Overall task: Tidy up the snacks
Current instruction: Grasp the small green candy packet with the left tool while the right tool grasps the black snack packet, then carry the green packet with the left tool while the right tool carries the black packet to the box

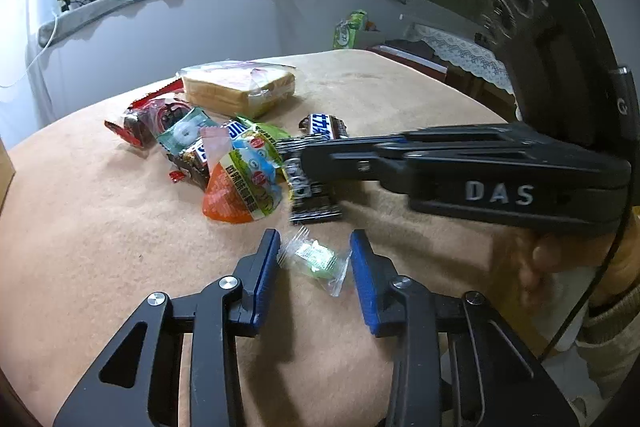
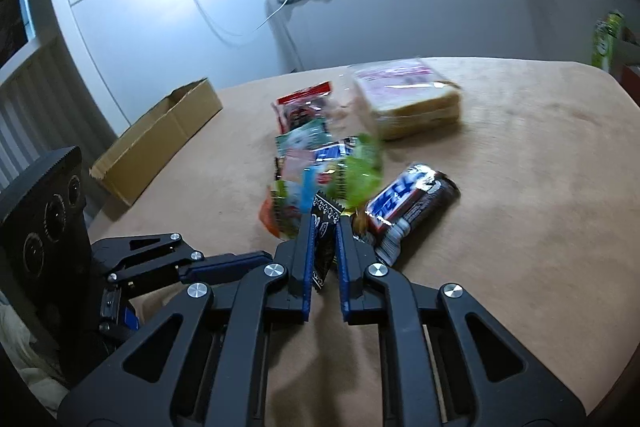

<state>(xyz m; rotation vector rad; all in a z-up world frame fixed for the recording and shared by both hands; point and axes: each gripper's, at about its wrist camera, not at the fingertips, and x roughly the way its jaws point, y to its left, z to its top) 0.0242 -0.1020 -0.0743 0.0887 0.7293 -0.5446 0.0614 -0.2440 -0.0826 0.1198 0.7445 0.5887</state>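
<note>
The left tool (image 1: 314, 259) stands half spread over the table (image 1: 400, 87), and a small clear-wrapped green candy (image 1: 316, 259) lies flat between its blue pads (image 1: 267, 267), touching the left one at most; the right pad is just clear of the wrapper, so nothing is pinched yet. The candy sits nearer the camera than the snack pile (image 1: 224, 163), apart from it, its long axis running roughly across the gap from pad to pad with a twisted end toward each; closing further would, I judge, catch it end to end, crumpling the wrapper tips before the body. The right tool (image 2: 324, 247) is pressed together on a thin black packet (image 2: 322, 227), held on edge at the near fringe of the pile, just beside a chocolate bar (image 2: 412, 207); in the left view that tool reaches in from the right above the candy's far side. A cardboard box (image 2: 160, 139) lies open, well apart from the pile on its left, nearer the left hand; it is probably where the snacks go, and it looks empty from here.
</note>
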